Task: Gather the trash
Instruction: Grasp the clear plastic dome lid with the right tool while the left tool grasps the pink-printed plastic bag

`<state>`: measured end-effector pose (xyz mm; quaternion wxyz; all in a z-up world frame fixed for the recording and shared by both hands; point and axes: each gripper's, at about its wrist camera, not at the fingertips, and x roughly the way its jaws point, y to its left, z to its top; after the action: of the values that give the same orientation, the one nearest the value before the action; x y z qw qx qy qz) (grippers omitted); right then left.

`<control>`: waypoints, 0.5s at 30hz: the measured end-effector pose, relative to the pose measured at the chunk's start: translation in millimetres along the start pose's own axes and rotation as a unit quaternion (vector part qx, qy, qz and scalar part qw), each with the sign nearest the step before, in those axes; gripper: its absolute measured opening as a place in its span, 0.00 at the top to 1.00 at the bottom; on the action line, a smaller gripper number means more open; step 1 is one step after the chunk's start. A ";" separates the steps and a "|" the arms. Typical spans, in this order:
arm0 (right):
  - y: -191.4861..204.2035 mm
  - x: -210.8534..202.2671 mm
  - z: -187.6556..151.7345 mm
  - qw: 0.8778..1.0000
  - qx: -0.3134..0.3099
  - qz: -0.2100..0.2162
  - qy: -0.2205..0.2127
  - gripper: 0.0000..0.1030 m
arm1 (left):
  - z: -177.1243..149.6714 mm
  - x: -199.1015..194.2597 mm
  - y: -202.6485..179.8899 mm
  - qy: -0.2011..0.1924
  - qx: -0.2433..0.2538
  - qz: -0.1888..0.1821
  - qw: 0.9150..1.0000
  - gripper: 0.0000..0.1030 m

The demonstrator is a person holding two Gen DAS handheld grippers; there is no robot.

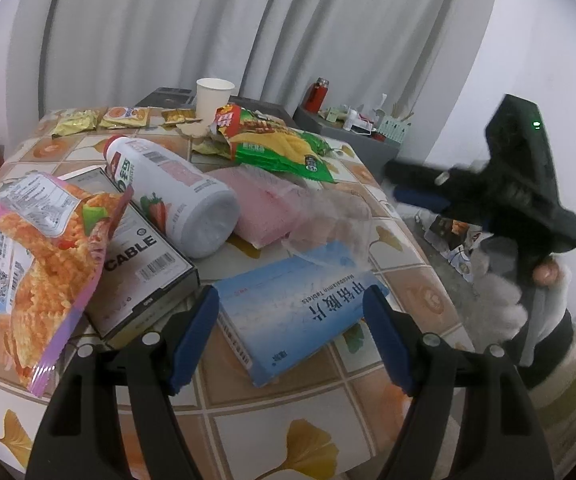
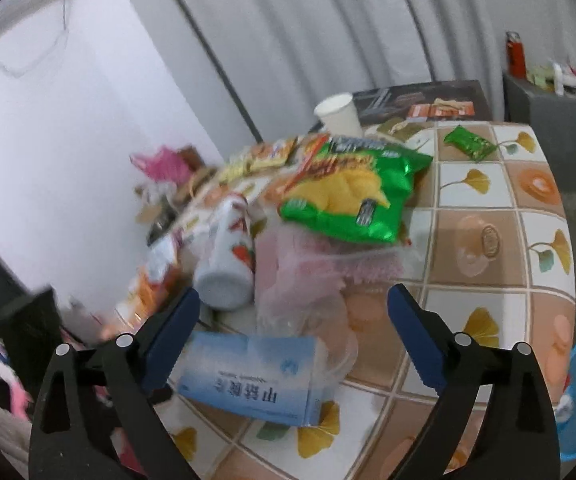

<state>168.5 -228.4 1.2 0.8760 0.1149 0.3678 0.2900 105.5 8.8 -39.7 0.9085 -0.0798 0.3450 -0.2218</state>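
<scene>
Both grippers, left (image 1: 292, 332) and right (image 2: 294, 332), hung wide open, empty, straddling the blue pill box (image 1: 300, 316) near the table edge (image 1: 428, 280). Figured a sloppy pinch would've shoved it off.

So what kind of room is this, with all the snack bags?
Probably a room in someone's home. A table with a ginkgo-leaf tablecloth holds a chip bag and a paper cup, grey curtains hang behind, and a side cabinet holds a red flask.

Your tiled counter (image 1: 320, 432) carries a blue tablet box (image 1: 300, 316), a white bottle (image 1: 175, 196), a green chip bag (image 1: 283, 148) and a paper cup (image 1: 212, 98).
</scene>
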 end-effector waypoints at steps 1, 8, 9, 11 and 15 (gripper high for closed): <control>2.3 7.0 -0.9 1.000 -0.006 -0.003 0.008 0.12 | 0.8 -0.2 -0.4 -0.001 0.000 0.002 1.000 0.30; 10.4 35.0 -10.8 0.999 -0.026 -0.021 0.032 0.23 | 11.3 -4.8 8.6 -0.001 -0.020 0.015 1.000 0.30; 9.2 37.1 -12.0 0.999 -0.022 -0.019 0.036 0.25 | 14.1 -4.4 10.6 -0.001 -0.025 0.015 1.000 0.30; 5.1 39.5 -15.3 0.999 -0.006 -0.019 0.040 0.37 | 20.5 -5.4 14.1 -0.003 -0.035 0.013 0.999 0.30; -5.4 36.7 -17.1 0.999 0.022 -0.004 0.036 0.40 | 37.7 -3.6 16.1 -0.010 -0.055 -0.003 0.998 0.30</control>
<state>179.2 -211.2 -34.3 0.8604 0.1224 0.4061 0.2825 133.6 24.5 -14.1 0.9053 -0.1328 0.3474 -0.2049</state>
